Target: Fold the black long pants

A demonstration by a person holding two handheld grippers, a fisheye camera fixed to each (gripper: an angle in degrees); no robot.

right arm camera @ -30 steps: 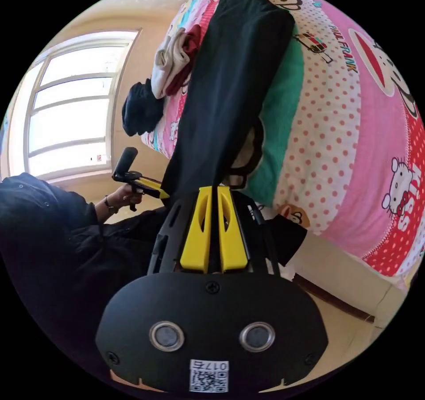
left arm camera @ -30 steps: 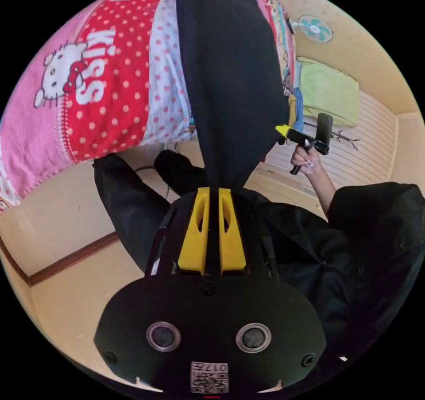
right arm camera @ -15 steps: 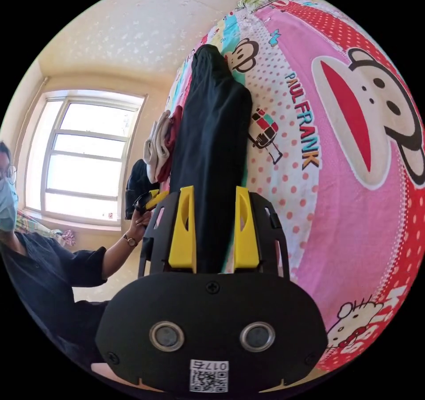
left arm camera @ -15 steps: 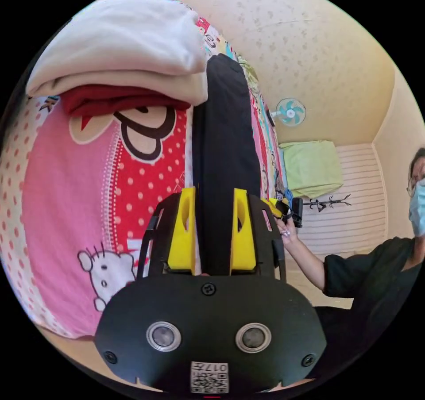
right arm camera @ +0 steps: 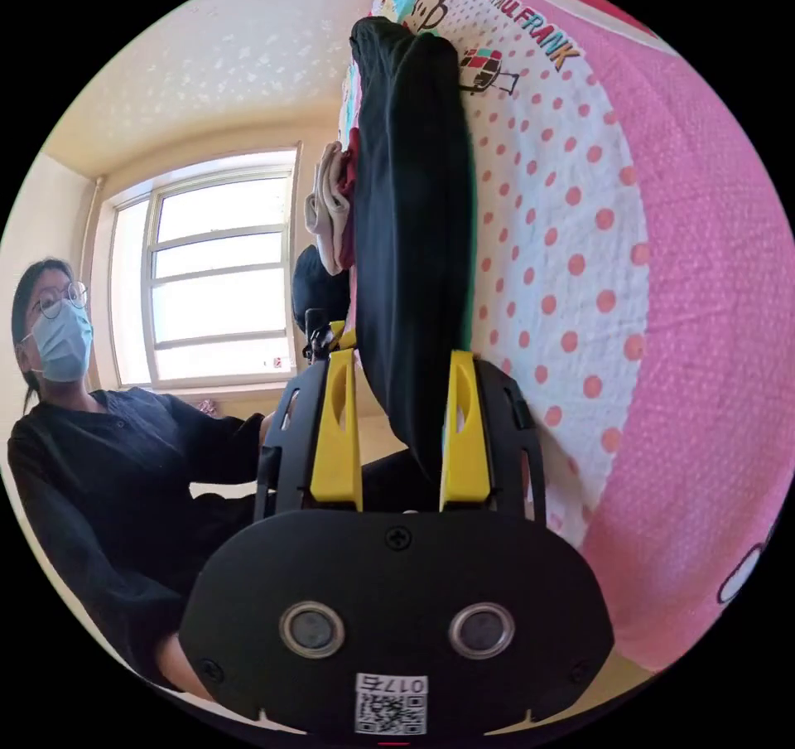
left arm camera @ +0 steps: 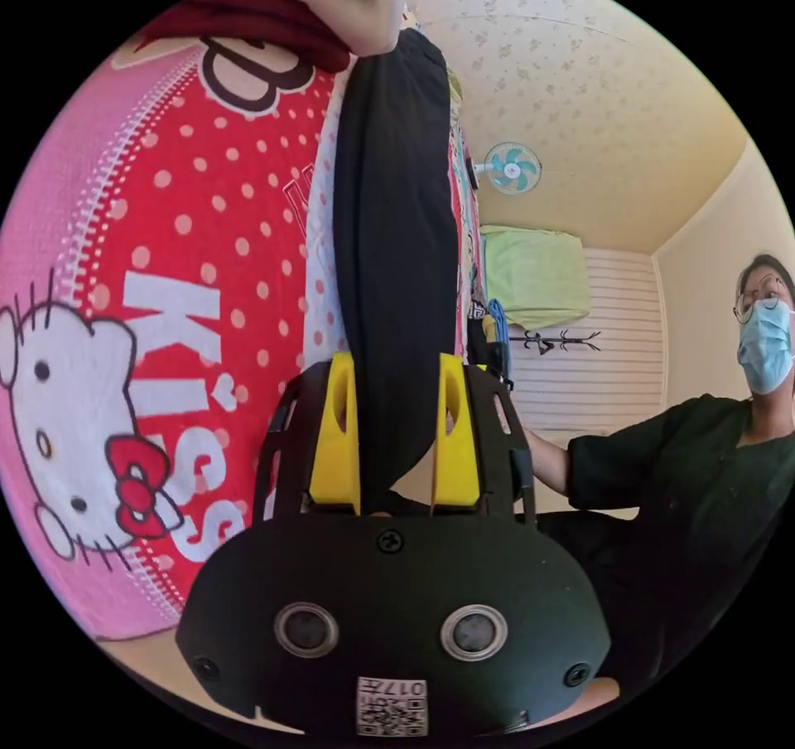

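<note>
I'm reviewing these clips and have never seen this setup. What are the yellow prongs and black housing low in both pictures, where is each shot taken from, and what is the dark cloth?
Each picture comes from a fisheye camera riding on a hand-held gripper, so the black housing and yellow prongs are that gripper's own body and jaws. The left gripper appears in the left gripper view, the right gripper in the right gripper view. Both have their jaws apart, with the black pants running between them but not pinched. The pants lie on a bed with a pink cartoon bedspread, next to a stack of folded clothes. The person holding the grippers, dressed in black, shows at the edge of each view.
</note>
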